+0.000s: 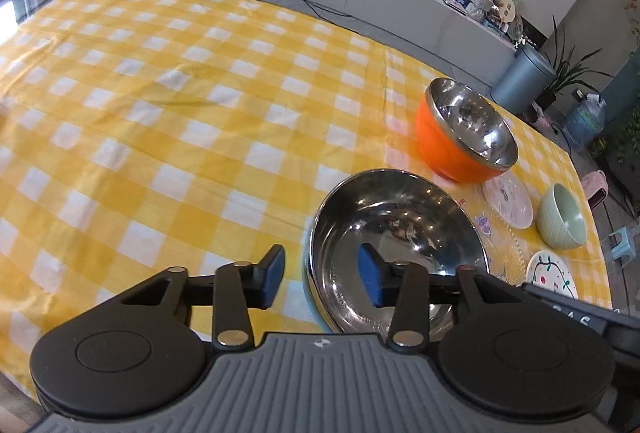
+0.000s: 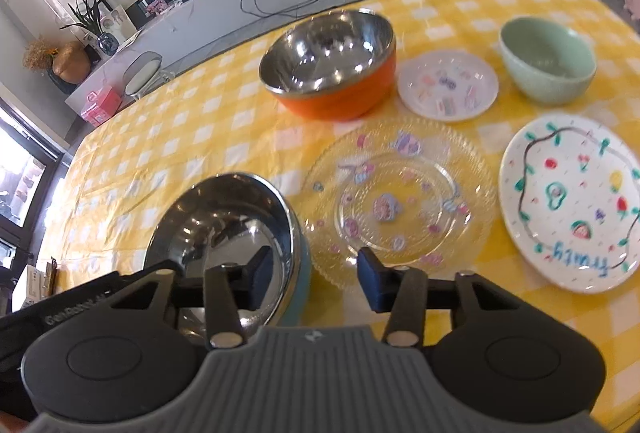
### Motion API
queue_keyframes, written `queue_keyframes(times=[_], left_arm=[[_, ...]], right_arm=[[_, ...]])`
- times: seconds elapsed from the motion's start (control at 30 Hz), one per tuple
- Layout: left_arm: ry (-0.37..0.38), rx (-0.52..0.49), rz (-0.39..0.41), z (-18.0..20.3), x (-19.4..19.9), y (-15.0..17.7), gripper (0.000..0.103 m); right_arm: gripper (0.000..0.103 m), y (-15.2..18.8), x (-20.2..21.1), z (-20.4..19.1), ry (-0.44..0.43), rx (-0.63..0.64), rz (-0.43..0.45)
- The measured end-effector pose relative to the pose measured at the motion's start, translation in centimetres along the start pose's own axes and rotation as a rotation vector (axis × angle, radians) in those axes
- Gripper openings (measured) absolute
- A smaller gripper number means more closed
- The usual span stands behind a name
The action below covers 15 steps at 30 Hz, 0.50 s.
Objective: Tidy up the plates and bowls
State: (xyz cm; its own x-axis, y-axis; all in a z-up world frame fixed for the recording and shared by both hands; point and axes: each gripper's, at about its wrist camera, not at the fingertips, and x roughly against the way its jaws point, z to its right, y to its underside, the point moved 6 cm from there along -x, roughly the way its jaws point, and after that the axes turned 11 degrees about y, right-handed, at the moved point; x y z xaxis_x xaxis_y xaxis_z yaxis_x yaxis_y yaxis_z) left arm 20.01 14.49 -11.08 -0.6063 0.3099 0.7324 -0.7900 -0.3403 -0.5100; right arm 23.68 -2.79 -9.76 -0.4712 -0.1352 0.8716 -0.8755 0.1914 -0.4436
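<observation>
Steel bowl (image 1: 396,249) rim sits between both pairs of unclenched fingers (image 1: 276,273) (image 2: 376,285); clench them evenly on opposite sides before you lift.

A matt yellow-checked cloth (image 2: 168,153) covers the table. At two o'clock from the glossy steel bowl (image 2: 224,217) lies a ribbed clear-glass plate (image 2: 400,193); the green bowl (image 2: 548,61) looks glazed.
</observation>
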Motion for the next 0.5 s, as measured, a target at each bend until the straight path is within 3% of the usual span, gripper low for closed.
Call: queue_keyframes(times=[0.2, 0.33, 0.5], left_arm=[[-0.006, 0.004, -0.006, -0.1, -0.3, 0.1, 0.018], [-0.041, -0.023, -0.010, 0.3, -0.3, 0.3, 0.010], [-0.038, -0.024, 0.011, 0.9, 1.1, 0.4, 0.010]], right_arm=[[0.015, 0.6, -0.6, -0.3, -0.042, -0.013, -0.022], [0.014, 0.7, -0.2, -0.7, -0.040, 0.000, -0.015], [0.014, 1.0, 1.0, -0.3, -0.051, -0.021, -0.011]])
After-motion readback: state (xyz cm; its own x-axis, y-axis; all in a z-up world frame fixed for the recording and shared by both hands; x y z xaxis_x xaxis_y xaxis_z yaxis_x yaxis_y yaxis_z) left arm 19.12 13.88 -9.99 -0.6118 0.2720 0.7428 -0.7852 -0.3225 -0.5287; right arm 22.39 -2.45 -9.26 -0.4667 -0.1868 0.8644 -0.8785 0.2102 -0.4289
